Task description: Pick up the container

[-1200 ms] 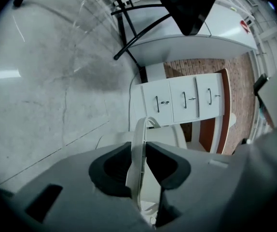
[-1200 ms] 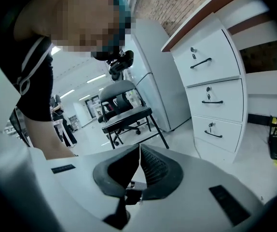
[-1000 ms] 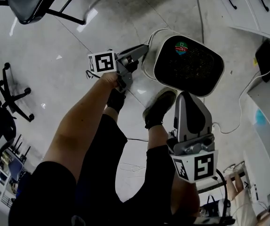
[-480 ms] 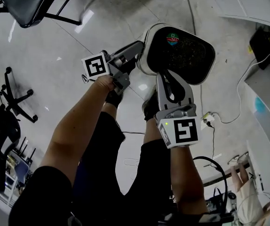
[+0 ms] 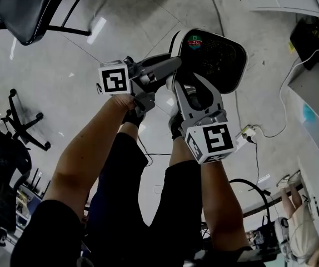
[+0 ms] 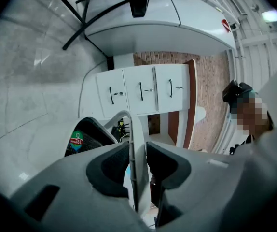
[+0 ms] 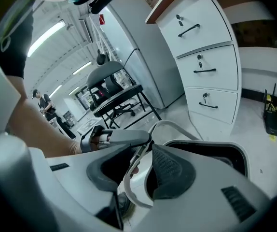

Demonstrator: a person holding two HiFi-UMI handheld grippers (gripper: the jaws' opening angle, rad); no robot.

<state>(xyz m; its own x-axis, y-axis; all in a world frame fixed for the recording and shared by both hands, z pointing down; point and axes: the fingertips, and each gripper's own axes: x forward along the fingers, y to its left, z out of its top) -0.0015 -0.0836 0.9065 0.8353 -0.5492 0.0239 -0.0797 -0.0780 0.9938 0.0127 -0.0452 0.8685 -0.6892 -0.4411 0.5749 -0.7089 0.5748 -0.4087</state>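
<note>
Grey shiny floor (image 5: 65, 54) under everything, biggest of all. Next in size, tall white cupboard with three drawers and black pulls (image 6: 141, 88), back by a brown brick wall (image 6: 211, 81). Then black office chair on thin legs (image 5: 31, 7), up in the corner of the head view, well apart from the job. Lower down, bare arms (image 5: 87, 154) and dark trousers (image 5: 120, 204) of a person, filling the middle of the head view, one tool in each hand. After that, white plastic container with a black inside (image 5: 215, 52), out past the black shoes (image 5: 133, 115), right at the tips of both tools. No telling if its bottom sits on the floor or hangs free. Smaller again, left gripper (image 6: 138, 153) with a black and white marker cube (image 5: 115, 78), pointing level at the near rim. Shut tight on the thin white handle (image 6: 134, 129) of the container, one dark pad pressing each side. Beside it, right gripper (image 7: 145, 164), reaching down at a slant over the same rim. Jaws just been opening, now standing apart, with that same handle looping loose between them, close to one pad but not squeezed. On the floor off to the right, white plug strip with a thin cable (image 5: 247, 131). Last and littlest, round green and red sticker (image 5: 195, 41) on the far edge of the container.
</note>
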